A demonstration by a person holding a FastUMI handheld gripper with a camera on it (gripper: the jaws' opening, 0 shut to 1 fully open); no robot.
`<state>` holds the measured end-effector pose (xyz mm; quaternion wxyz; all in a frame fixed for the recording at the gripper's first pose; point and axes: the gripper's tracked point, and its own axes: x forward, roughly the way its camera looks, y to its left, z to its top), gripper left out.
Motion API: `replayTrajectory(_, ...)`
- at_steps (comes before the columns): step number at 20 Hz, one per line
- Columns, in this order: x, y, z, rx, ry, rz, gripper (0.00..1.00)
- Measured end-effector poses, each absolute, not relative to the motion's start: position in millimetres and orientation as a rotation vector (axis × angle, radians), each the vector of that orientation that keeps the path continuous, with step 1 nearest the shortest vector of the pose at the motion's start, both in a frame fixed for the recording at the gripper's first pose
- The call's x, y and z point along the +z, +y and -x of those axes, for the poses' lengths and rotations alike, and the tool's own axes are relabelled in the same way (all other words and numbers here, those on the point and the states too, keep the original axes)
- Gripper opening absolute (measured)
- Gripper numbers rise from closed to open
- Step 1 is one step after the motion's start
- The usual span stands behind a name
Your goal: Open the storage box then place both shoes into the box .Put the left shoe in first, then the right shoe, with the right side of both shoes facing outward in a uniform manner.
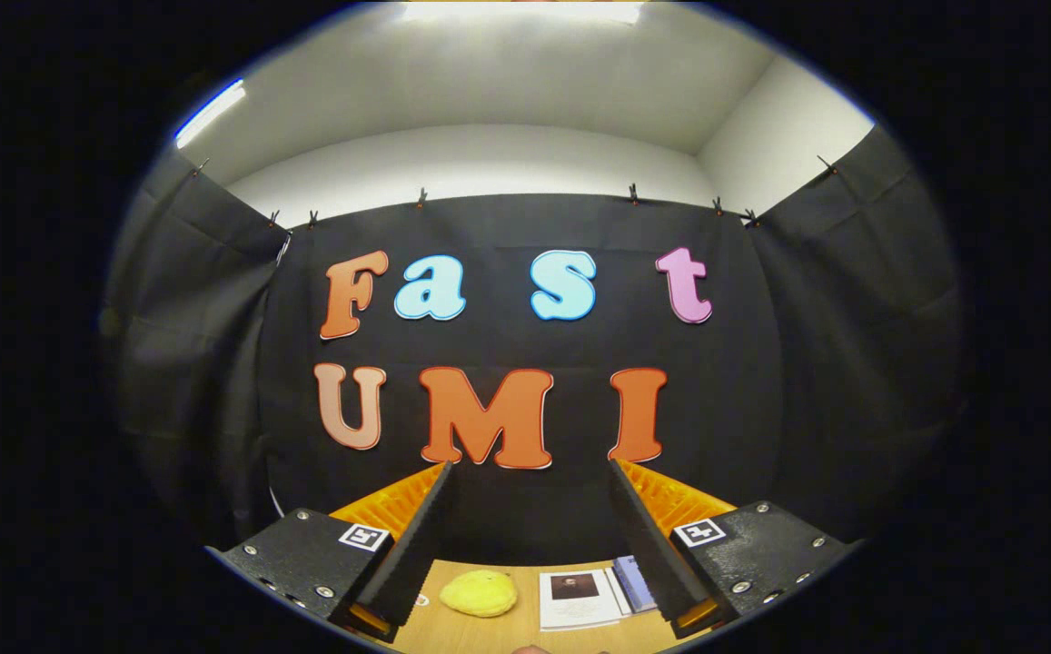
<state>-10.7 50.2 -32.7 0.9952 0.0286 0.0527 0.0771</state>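
- While the gripper (530,468) is held level and aimed at the booth's black cloth wall (525,509), its two fingers stand wide apart with nothing between them.
- The fingers (416,536) rise from the two housing blocks on either side and lean slightly toward each other at their tips; each block carries a small square marker (366,536).
- Landmark for the positions below: the wooden table (480,631), seen low between the bases of the fingers.
- A soft yellow object (478,592) lies on the table, close to the base of the left finger; its exact kind cannot be told.
- A white printed sheet (580,599) with a dark picture on it lies on the table just beside the yellow object, toward the right finger.
- A bluish booklet (634,581) lies on the table touching or overlapping the far edge of the sheet, next to the base of the right finger.
- The table's far edge meets the cloth wall, which hangs from clips (632,193) along its top edge.
- Above the cloth, a pale wall and ceiling (525,91) are lit by a light strip (210,111).
- The storage box and the shoes cannot be located on the visible part of the table.
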Motion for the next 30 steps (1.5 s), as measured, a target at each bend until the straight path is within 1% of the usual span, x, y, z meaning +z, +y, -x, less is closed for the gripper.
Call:
replayTrajectory(2, -57, 72, 19, 0.221, 0.168, -0.05, 0.98)
replayTrajectory(5, -103, 119, 37, 0.375, 0.313, -0.065, 0.98)
replayTrajectory(8, -149, 160, 69, 0.527, 0.465, -0.109, 0.98)
replayTrajectory(10, -174, 179, 86, 0.594, 0.557, -0.141, 0.98)
replayTrajectory(21, -289, 259, 162, 0.819, 1.0, -0.373, 0.99)
replayTrajectory(24, -298, 276, 187, 0.886, 1.077, -0.514, 0.98)
replayTrajectory(26, -318, 290, 207, 0.932, 1.149, -0.544, 0.97)
replayTrajectory(30, -356, 304, 231, 0.95, 1.291, -0.597, 0.97)
